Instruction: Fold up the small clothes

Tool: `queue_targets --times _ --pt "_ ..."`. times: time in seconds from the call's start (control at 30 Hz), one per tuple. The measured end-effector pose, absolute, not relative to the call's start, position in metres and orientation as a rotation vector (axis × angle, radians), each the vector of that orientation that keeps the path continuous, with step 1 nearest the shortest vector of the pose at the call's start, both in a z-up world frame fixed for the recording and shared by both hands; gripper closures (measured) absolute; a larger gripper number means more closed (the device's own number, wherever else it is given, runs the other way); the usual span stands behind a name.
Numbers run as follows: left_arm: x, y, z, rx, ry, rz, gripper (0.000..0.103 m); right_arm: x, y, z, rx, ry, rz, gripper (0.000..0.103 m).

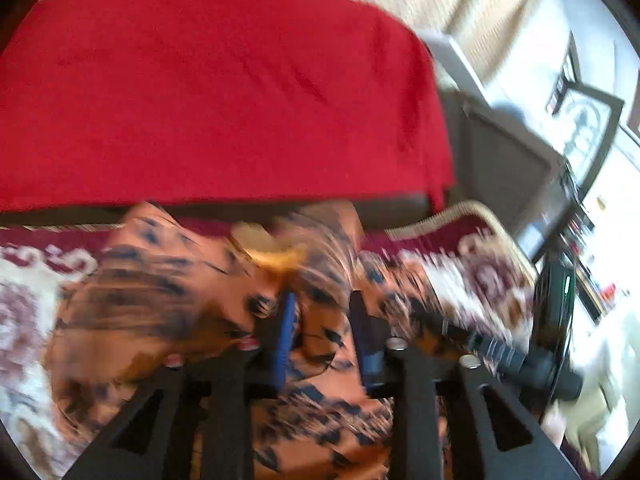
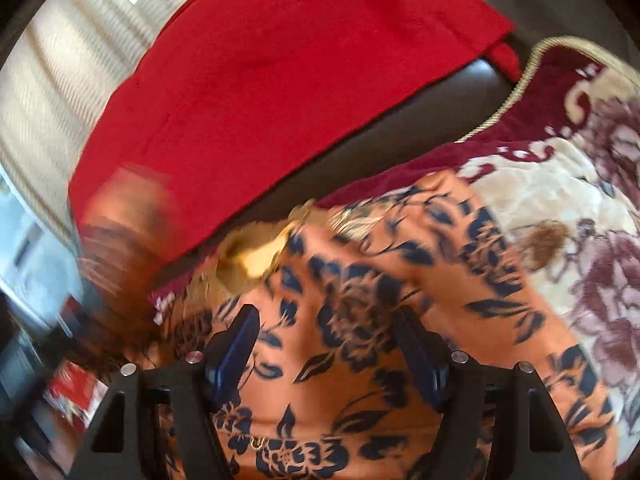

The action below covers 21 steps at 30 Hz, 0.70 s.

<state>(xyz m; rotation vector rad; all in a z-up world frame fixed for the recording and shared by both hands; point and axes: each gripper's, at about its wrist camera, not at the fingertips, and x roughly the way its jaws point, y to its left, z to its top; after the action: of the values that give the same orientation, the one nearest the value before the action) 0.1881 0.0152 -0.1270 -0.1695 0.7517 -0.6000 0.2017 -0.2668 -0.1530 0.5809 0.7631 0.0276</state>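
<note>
The jaws of the left gripper [image 1: 322,300] are seen partly open over the orange floral garment [image 1: 168,296], nothing clearly pinched, though blur hides contact. The jaws of the right gripper [image 2: 326,320] are held wide apart above the same garment [image 2: 360,320]. The garment is spread on a floral blanket [image 2: 560,184]. Beyond, a red cloth [image 1: 208,80] is draped.
</note>
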Motion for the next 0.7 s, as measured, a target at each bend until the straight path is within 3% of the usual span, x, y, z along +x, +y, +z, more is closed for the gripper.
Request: queue_targets --times 0.07,0.13,0.2,0.4,0.53,0.57,0.6,0.63,0.7 --pt "0.188 0.025 -0.123 -0.173 0.727 -0.586 0.065 0.202 -0.281 -0.151 0.656 0.752 0.059 0.03" --pt "0.189 0.052 -0.115 -0.221 0.677 -0.545 0.039 0.204 -0.287 -0.152 0.713 0.751 0.108 0.03" --pt "0.188 0.088 -0.107 -0.292 0.62 -0.457 0.03 0.209 -0.284 -0.156 0.758 0.768 0.169 0.03" --pt "0.209 0.172 -0.141 -0.357 0.696 -0.177 0.03 0.223 -0.265 -0.17 0.759 0.84 0.177 0.03" --pt "0.214 0.186 -0.165 -0.372 0.778 -0.128 0.03 0.243 -0.256 -0.192 0.821 0.881 0.182 0.031" --pt "0.213 0.183 -0.168 -0.341 0.789 -0.118 0.03 0.245 -0.252 -0.193 0.815 0.872 0.188 0.044" --pt "0.213 0.179 -0.171 -0.296 0.803 -0.099 0.03 0.248 -0.245 -0.193 0.791 0.86 0.195 0.078" --pt "0.213 0.174 -0.174 -0.262 0.813 -0.084 0.03 0.251 -0.24 -0.193 0.765 0.866 0.197 0.09" --pt "0.212 0.17 -0.178 -0.229 0.834 -0.075 0.03 0.249 -0.236 -0.192 0.742 0.836 0.171 0.096"
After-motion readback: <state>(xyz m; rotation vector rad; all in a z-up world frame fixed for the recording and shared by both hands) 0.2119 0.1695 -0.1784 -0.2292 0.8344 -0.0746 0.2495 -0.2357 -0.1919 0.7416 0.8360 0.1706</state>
